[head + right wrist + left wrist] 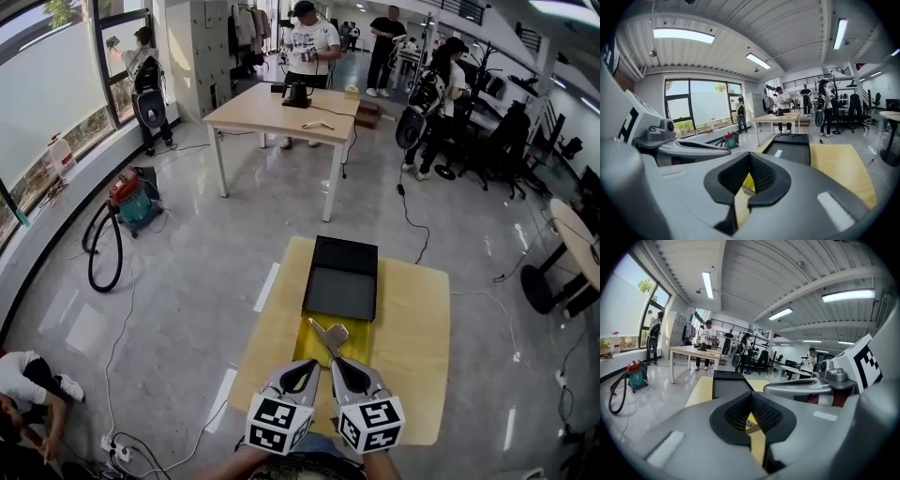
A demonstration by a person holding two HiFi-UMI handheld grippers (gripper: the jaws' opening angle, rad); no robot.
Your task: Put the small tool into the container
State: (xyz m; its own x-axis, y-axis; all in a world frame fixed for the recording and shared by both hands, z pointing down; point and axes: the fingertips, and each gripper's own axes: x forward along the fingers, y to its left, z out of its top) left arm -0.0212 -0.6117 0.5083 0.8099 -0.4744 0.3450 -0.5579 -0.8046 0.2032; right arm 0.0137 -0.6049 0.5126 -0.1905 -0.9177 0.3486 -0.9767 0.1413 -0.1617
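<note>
A small grey metal tool (328,336) with a forked far end lies over a yellow mat (361,345), just short of the black open container (342,281). My right gripper (341,366) is at the tool's near end, its jaws shut; the right gripper view shows the pads (761,174) meeting with nothing clearly between them. My left gripper (306,367) hangs beside it, also shut, and its pads (764,413) form a closed V. The container appears beyond both sets of jaws (729,385) (792,147). The grippers (751,401) (750,164) hide most of the tool in their own views.
The mat and container rest on a light wooden table (412,328). Beyond it stand another table (281,112) and several people. A vacuum with a hose (131,202) is on the floor at left. A person (23,380) crouches at the lower left.
</note>
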